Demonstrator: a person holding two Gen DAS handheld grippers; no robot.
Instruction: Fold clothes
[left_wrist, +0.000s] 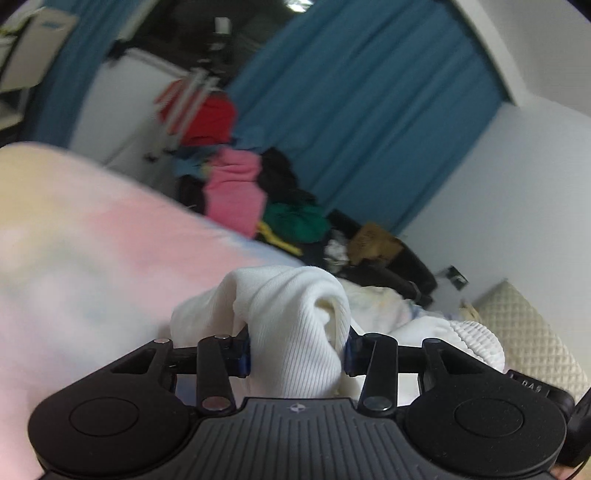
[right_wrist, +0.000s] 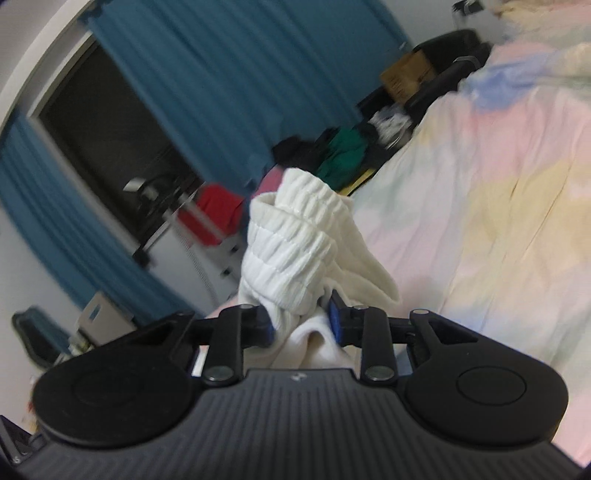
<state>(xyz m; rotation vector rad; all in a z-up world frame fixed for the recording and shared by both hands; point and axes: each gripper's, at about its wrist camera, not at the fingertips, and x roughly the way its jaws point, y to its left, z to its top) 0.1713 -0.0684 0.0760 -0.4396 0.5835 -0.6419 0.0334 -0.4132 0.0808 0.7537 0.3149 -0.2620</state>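
A white ribbed garment (left_wrist: 295, 317) is bunched between the jaws of my left gripper (left_wrist: 297, 350), which is shut on it above the pastel bed sheet (left_wrist: 92, 266). My right gripper (right_wrist: 301, 319) is shut on another part of the same white garment (right_wrist: 291, 240), at its gathered elastic band, which stands up in front of the fingers. The garment hangs lifted off the pastel sheet (right_wrist: 498, 203). More of its white cloth (left_wrist: 469, 339) lies to the right in the left wrist view.
A pile of clothes, pink (left_wrist: 232, 188), green (left_wrist: 295, 221) and black, lies beyond the bed against blue curtains (left_wrist: 351, 110). A red cloth (left_wrist: 210, 118) hangs on a rack. A cardboard box (left_wrist: 373, 242) and a quilted cream pillow (left_wrist: 535, 332) are at the right.
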